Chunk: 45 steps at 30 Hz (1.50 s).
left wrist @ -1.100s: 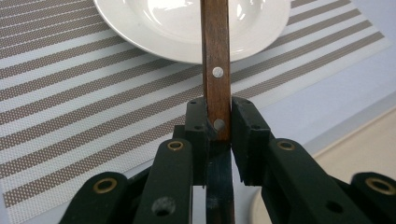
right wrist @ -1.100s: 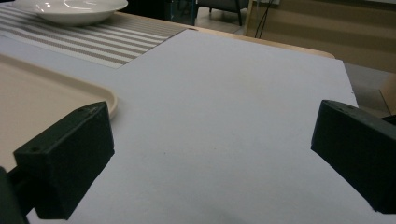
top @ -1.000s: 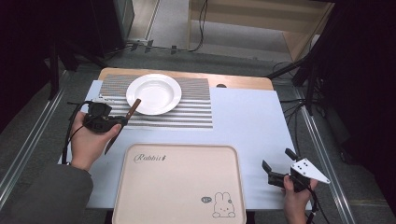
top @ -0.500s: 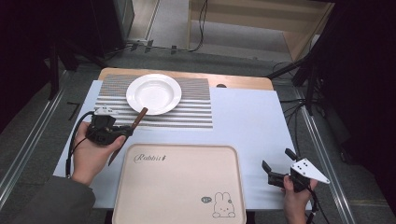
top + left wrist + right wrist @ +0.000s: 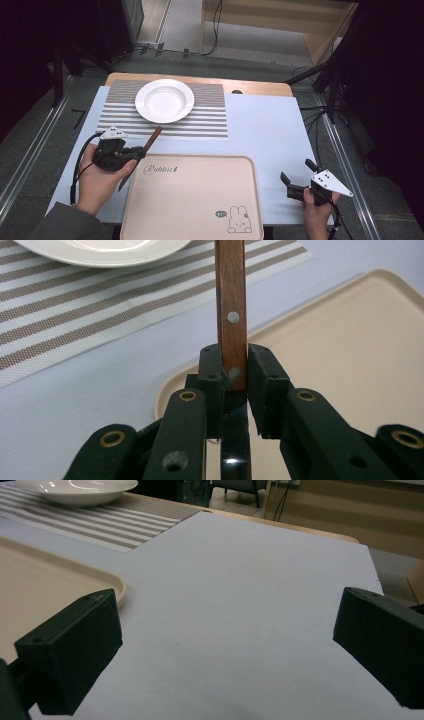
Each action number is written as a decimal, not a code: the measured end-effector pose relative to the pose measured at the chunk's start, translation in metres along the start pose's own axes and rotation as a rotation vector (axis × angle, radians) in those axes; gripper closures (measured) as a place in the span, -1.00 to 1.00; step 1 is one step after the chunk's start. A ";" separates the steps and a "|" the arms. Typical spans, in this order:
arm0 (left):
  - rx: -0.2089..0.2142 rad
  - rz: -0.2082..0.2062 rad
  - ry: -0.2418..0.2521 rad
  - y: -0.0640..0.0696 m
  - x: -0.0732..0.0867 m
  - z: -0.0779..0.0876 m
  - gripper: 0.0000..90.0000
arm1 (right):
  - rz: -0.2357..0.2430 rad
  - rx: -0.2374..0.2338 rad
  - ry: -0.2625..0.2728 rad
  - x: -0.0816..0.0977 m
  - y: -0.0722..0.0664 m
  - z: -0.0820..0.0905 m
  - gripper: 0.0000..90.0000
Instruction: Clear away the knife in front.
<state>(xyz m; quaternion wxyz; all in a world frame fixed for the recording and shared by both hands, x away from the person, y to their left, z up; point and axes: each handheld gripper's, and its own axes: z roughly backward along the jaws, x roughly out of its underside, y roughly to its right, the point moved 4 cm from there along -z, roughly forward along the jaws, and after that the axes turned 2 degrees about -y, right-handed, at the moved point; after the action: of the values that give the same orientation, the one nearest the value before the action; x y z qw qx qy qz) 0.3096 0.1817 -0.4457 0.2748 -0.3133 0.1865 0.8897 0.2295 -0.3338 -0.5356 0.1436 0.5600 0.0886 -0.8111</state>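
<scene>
A knife with a brown riveted wooden handle (image 5: 152, 137) (image 5: 230, 295) is clamped in my left gripper (image 5: 139, 150) (image 5: 234, 371), which is shut on it where the handle meets the dark blade. The handle points toward the white plate (image 5: 165, 100) (image 5: 100, 249). The gripper hovers at the far left corner of the beige rabbit tray (image 5: 200, 200) (image 5: 350, 340). Near the table's front right, my right gripper (image 5: 296, 171) (image 5: 225, 645) is open above the bare white table, with nothing between its jaws.
The plate sits on a grey-striped placemat (image 5: 210, 120) (image 5: 115, 522) at the back of the white table (image 5: 265, 135). The tray lies along the front edge. Cables and stands crowd the floor behind the table.
My left gripper has carried the knife back from beside the plate toward the person, to the tray's far left corner. The right gripper has stayed where it was.
</scene>
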 end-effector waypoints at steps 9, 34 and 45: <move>0.041 0.015 0.005 0.017 0.019 0.002 0.71 | 0.004 0.001 0.000 0.000 0.000 0.000 -1.00; 0.089 0.085 -0.033 0.041 0.076 -0.020 0.71 | 0.009 0.003 -0.002 0.000 -0.001 -0.001 -1.00; 0.058 0.091 -0.052 0.042 0.087 -0.026 0.71 | 0.011 0.003 -0.004 0.000 -0.001 0.000 -1.00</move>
<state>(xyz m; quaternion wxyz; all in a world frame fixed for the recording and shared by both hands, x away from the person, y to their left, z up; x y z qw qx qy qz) 0.2393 0.1678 -0.5153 0.2477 -0.2729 0.2191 0.9034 0.2296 -0.3328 -0.5358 0.1471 0.5592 0.0840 -0.8116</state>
